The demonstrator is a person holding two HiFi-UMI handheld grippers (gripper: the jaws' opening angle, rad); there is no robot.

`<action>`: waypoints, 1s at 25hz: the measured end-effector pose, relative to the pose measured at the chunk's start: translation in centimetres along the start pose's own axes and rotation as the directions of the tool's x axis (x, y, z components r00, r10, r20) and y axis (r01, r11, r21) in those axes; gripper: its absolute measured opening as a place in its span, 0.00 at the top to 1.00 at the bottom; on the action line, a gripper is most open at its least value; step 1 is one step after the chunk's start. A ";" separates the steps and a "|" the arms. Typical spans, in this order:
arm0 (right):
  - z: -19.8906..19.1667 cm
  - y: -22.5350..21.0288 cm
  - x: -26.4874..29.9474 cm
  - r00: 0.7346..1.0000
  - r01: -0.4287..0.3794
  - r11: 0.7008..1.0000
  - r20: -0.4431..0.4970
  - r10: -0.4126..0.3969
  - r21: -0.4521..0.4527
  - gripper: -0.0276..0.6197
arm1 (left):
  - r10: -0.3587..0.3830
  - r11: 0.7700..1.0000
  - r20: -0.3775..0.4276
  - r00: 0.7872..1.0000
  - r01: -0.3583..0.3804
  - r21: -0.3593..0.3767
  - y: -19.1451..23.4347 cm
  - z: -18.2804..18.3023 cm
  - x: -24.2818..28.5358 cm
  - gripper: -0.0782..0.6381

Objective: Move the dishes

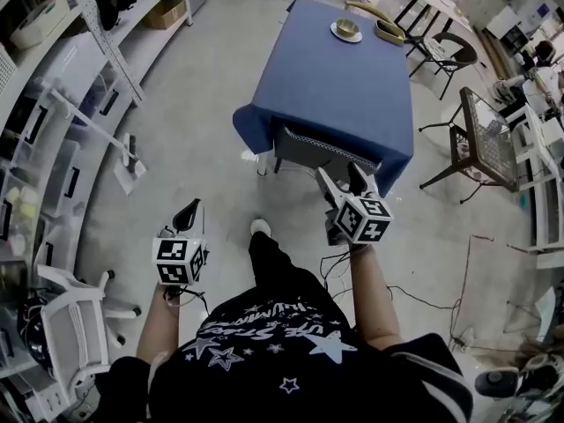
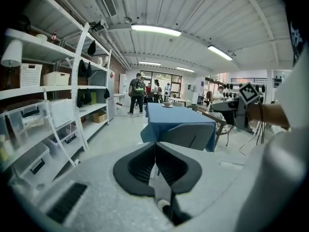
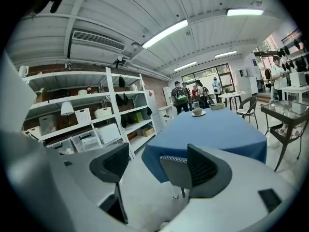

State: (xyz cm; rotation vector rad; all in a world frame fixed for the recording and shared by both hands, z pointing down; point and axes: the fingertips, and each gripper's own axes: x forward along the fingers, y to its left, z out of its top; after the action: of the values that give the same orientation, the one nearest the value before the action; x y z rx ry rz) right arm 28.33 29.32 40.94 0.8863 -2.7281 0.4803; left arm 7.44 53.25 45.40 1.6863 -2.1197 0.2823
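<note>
Bowl [image 1: 347,27] on a plate [image 1: 334,33] stands at the far end of the tabletop [image 1: 335,95], which a blue cloth covers. An oval dish [image 1: 389,32] lies just beside them, to the right. We stand well apart from all three, off the near end, where a grey chair [image 1: 322,152] is set against the hanging cloth.

We hold the left tongs [image 1: 187,215] low at our left side, above the bare floor [image 1: 194,122]. They are pressed together with nothing between them. We hold the right tongs [image 1: 342,181] farther forward, near the chair's back. They are spread wide and empty, and in the right gripper view the chair and the cloth show through the gap.

Shelves [image 1: 62,104] with bins line the wall on our left. Black chairs [image 1: 451,53] stand to the right of the tabletop. People [image 3: 181,96] stand beyond its far end.
</note>
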 end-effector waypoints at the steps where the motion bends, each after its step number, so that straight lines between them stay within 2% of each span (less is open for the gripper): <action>1: 0.5 -0.8 1.5 1.000 0.003 1.000 -0.007 -0.003 0.000 0.41 | 0.000 1.000 0.001 1.000 0.000 0.004 0.5 1.0 1.8 0.87; 5: 2.6 -4.6 6.9 0.999 0.020 1.000 -0.041 -0.019 0.017 0.41 | -0.024 1.000 0.018 1.000 0.024 -0.012 1.2 5.3 8.8 0.87; 13: 8.8 -10.9 16.4 0.999 0.035 0.996 -0.010 -0.034 0.083 0.41 | -0.074 0.996 0.002 0.997 0.074 0.041 2.0 12.3 20.4 0.87; 20: 9.7 -12.7 21.7 1.000 0.011 0.993 -0.028 -0.008 0.119 0.41 | -0.081 0.995 -0.008 0.997 0.081 0.057 3.0 15.6 25.2 0.87; 25: 11.0 -14.4 24.4 0.999 0.033 0.985 -0.018 -0.031 0.169 0.41 | -0.101 0.989 -0.039 0.994 0.105 0.100 4.5 17.2 28.7 0.87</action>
State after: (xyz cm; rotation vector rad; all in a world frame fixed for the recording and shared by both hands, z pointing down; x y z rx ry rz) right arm 16.43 1.34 41.89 0.9613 -2.6855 0.7183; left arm -5.42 22.12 43.11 1.8290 -2.0172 0.3904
